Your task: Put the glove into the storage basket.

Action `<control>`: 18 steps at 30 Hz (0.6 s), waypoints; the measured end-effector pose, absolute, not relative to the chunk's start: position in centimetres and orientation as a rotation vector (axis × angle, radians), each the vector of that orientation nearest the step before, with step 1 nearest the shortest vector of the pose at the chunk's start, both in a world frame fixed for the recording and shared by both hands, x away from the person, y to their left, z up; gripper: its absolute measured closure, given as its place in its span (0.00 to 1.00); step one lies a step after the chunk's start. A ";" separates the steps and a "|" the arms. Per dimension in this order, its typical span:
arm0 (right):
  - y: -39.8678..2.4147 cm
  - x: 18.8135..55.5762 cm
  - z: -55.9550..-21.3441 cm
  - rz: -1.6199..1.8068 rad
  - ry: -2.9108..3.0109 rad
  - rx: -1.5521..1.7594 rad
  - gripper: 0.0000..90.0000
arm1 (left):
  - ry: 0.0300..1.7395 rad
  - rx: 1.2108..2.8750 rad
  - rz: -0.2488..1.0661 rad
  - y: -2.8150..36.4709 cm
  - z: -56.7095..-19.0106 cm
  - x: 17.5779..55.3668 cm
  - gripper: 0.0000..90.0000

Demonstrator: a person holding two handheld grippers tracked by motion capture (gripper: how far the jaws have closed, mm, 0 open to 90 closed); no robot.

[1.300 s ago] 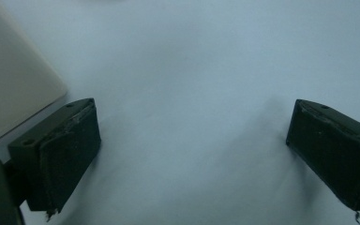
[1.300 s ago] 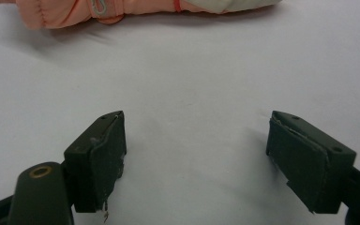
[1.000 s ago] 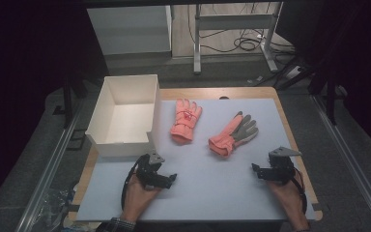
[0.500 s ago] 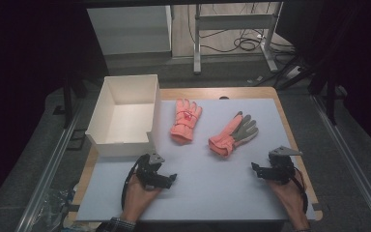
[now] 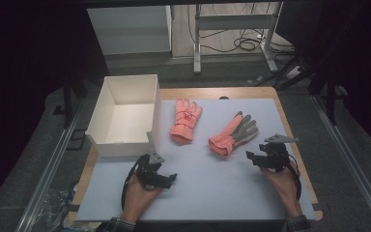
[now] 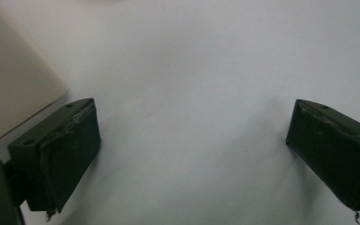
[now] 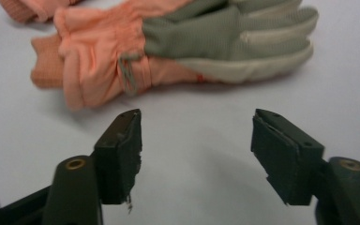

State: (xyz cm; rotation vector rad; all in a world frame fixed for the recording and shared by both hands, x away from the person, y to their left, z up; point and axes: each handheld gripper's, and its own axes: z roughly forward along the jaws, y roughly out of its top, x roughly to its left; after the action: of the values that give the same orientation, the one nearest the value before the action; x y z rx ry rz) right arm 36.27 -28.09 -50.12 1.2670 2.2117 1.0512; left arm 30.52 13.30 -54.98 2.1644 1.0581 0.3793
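Leftmost, a white box sat open-topped at the table's left edge; no writing legible on it. Left gripper lay just in front of the box, jaws wide apart w/ nothing btwn them. Next, a pink glove lay flat beside the box, logo too small to read. Second glove, pink w/ grey palm up, lay near the right gripper, whose jaws were spread wide, empty, just short of its cuff.
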 end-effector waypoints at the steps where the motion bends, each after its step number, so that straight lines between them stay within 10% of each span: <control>1: -28.0 36.5 -49.9 1.055 2.212 1.264 0.42 | 1.058 2.164 0.379 13.3 -55.0 30.5 0.04; 10: -26.2 39.6 -48.1 1.093 2.194 1.265 0.55 | 1.061 2.162 0.376 13.3 -55.0 30.5 0.04; 18: -24.2 42.5 -48.1 1.035 2.171 1.269 0.47 | 1.060 2.162 0.376 13.3 -55.0 30.5 0.04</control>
State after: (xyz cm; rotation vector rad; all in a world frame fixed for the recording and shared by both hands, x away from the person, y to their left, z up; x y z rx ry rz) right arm 42.53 -24.15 -48.10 1.2687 2.1709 1.0355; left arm 30.51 13.29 -54.98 2.1621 1.0600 0.3764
